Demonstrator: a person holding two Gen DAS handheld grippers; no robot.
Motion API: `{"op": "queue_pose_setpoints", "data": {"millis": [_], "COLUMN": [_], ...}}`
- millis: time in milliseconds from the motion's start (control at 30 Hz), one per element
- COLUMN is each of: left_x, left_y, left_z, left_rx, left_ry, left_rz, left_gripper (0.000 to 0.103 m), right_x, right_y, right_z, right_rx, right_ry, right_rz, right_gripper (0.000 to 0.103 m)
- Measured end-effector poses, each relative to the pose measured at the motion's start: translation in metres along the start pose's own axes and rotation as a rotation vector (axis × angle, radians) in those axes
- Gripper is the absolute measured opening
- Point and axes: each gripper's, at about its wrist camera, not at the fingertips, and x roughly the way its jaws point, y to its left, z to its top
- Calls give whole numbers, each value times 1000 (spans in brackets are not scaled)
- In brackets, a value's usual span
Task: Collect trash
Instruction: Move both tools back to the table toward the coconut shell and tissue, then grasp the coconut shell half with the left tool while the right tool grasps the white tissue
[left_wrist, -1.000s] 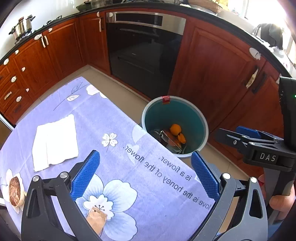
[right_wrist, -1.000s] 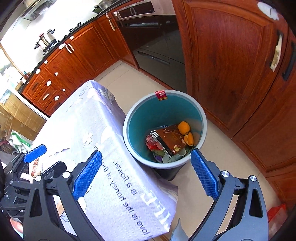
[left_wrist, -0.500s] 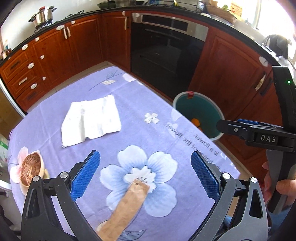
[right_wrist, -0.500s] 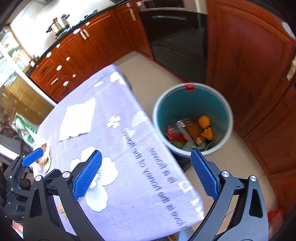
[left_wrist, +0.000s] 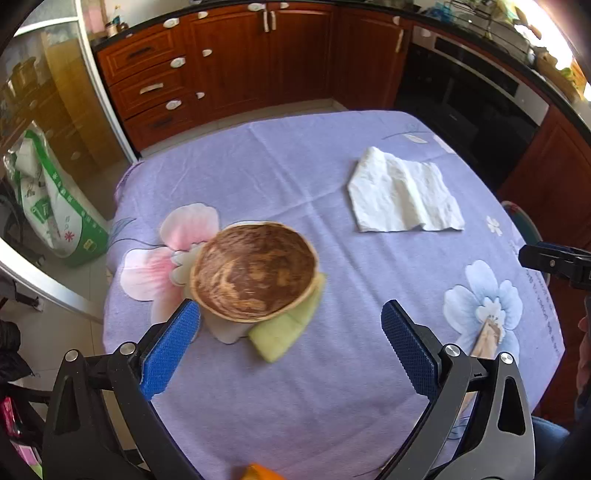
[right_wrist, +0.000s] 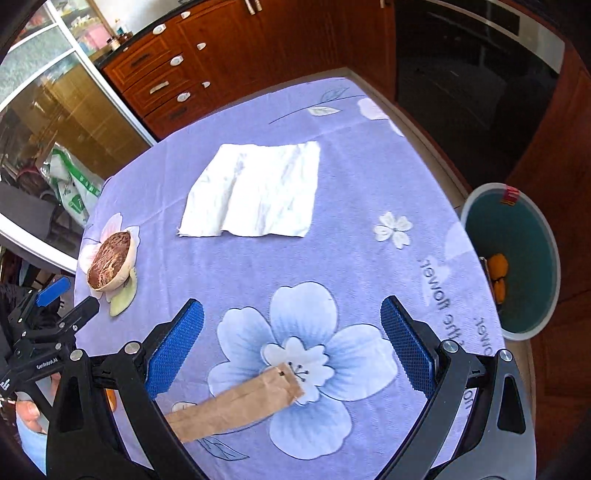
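Under my left gripper (left_wrist: 290, 341), spread wide and empty, a stained round paper bowl (left_wrist: 255, 271) sits on a pale green rind slice (left_wrist: 284, 330); a white crumpled napkin (left_wrist: 402, 194) lies further off on the lilac flowered tablecloth (left_wrist: 295, 398). Below my right gripper (right_wrist: 291, 341), equally wide and empty, lies a flat brown paper sleeve (right_wrist: 236, 406). Beside the table, the teal round bin (right_wrist: 517, 258) holds orange peel. I judge collection partly done, with four pieces left.

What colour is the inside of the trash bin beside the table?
Teal green inside, with a pale rim: the trash bin shows best in the right wrist view.
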Motion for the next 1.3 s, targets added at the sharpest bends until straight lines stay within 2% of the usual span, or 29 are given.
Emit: {"op": "queue_pose_setpoints", "data": {"millis": [200,333,633,833,900,1067,1167,1233,1267,1300], "left_x": [20,39,75,77,76,77,76,75,76,76], "left_y": [52,68,72,55,52,41,36,32,30,28], "left_z": [1,5,-3,-2,-2,0,0,0,0,0], "left_rx": [-99,-126,-113,-49,-37,-31,-30,-22,-20,-19], "left_ry": [26,45,102,80,68,66,62,61,63,65], "left_rz": [10,20,12,4,-3,-36,-43,-40,-39,-41], "left_gripper": [99,99,99,98,95,73,66,64,59,56], "right_x": [28,44,86,120,128,127,124,121,119,118], "right_y": [27,36,48,44,42,48,54,62,65,68], "right_z": [12,23,65,83,84,80,77,75,74,72], "right_rx": [-48,-60,-98,-105,-107,-158,-190,-224,-238,-246], "right_ry": [47,56,25,19,16,-45,-65,-69,-68,-68], "right_rz": [-5,-18,-60,-150,-172,-183,-158,-139,-126,-117], "right_gripper": [93,93,93,93,93,93,78,57,51,38]}}
